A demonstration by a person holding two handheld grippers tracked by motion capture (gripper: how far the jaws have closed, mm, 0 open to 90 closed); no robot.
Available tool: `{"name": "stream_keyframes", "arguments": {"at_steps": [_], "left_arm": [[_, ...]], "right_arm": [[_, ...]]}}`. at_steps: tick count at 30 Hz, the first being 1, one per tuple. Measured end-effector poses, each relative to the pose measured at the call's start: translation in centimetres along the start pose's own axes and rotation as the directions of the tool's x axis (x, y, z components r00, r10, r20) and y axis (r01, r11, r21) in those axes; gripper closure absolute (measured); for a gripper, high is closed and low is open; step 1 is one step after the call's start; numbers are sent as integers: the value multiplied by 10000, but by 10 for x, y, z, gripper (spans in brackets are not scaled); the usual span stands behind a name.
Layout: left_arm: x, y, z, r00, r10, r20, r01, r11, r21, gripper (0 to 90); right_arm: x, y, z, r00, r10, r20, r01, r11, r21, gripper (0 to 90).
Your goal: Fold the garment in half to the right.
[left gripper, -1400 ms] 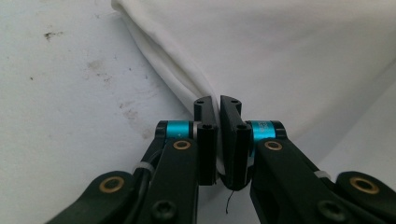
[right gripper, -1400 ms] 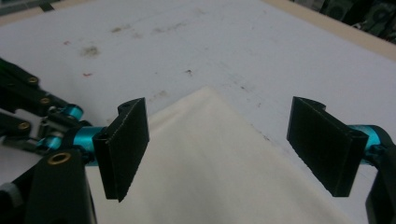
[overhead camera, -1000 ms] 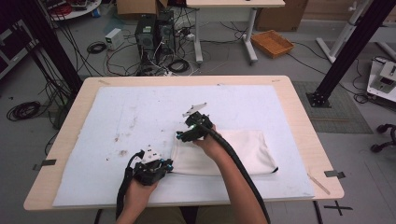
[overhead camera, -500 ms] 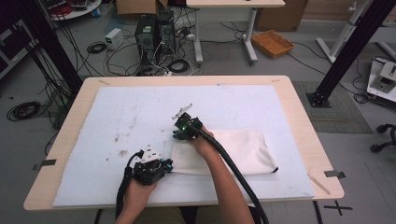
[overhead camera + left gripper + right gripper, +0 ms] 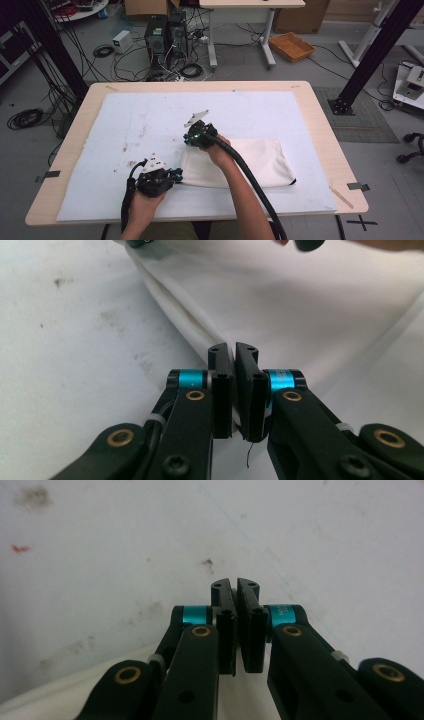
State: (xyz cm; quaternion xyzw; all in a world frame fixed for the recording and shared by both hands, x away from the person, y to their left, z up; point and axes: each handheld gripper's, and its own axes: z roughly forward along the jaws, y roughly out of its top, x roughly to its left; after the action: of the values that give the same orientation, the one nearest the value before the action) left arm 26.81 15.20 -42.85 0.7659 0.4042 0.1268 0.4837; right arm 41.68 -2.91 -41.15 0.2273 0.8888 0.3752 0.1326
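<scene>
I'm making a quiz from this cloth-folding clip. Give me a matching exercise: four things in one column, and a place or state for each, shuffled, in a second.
Things:
1. left gripper
2. right gripper
3. white cloth
4. orange tray

Places or states:
A. on the floor beyond the table
B. shut on the cloth's near left corner
C. lying folded on the white mat
D. shut at the cloth's far left corner, fingers just closed

Pairs: 1-B, 2-D, 3-C, 4-A
</scene>
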Motion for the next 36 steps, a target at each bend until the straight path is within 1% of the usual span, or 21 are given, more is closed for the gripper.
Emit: {"name": "stream_keyframes", "arguments": {"at_steps": [2, 3, 6, 8, 11, 15, 18, 22, 24, 30, 33, 34, 36], "left_arm": [[-2, 6, -2, 9998, -13, 206, 19, 9995, -305, 855], [-4, 8, -2, 9995, -48, 301, 60, 9991, -412, 855], [-10, 17, -1, 9987, 33, 514, -1, 9981, -614, 855], [-13, 22, 1, 9972, -125, 738, 184, 9967, -797, 855], [-18, 33, 8, 9948, -105, 1017, 202, 9953, -943, 855], [-30, 47, 16, 9928, 168, 1184, -59, 9957, -922, 855], [-40, 57, 23, 9911, 386, 1274, -272, 9956, -902, 855], [-52, 69, 36, 9887, 522, 1405, -406, 9956, -841, 855], [-58, 75, 44, 9869, 578, 1504, -465, 9959, -777, 855], [-78, 94, 69, 9797, 889, 1797, -800, 9952, -562, 855], [-88, 103, 82, 9774, 1062, 1829, -1014, 9942, -354, 855], [-92, 105, 86, 9766, 1084, 1855, -1045, 9941, -307, 855], [-98, 109, 93, 9749, 1140, 1912, -1118, 9935, -219, 855]], "right_arm": [[-3, 1, -9, 10000, 1, 13, 0, 9997, -245, 874], [-4, 1, -14, 10000, 81, 14, -80, 9994, -350, 874], [-13, -1, -26, 9995, 313, 1, -313, 9976, -621, 874], [-18, -3, -34, 9988, 480, -37, -482, 9958, -782, 874], [-23, -5, -45, 9983, 583, -28, -583, 9926, -1067, 874], [-30, -9, -62, 9975, 709, 5, -700, 9863, -1492, 874], [-36, -14, -75, 9969, 778, 100, -750, 9830, -1677, 874], [-45, -25, -92, 9948, 987, 254, -921, 9777, -1886, 874], [-51, -32, -101, 9929, 1142, 335, -1049, 9729, -2060, 874], [-70, -54, -125, 9846, 1629, 629, -1446, 9626, -2291, 874], [-79, -66, -134, 9799, 1828, 799, -1594, 9584, -2368, 874], [-81, -70, -137, 9770, 1961, 841, -1713, 9558, -2389, 874], [-86, -78, -141, 9737, 2092, 902, -1826, 9535, -2397, 874]]}}
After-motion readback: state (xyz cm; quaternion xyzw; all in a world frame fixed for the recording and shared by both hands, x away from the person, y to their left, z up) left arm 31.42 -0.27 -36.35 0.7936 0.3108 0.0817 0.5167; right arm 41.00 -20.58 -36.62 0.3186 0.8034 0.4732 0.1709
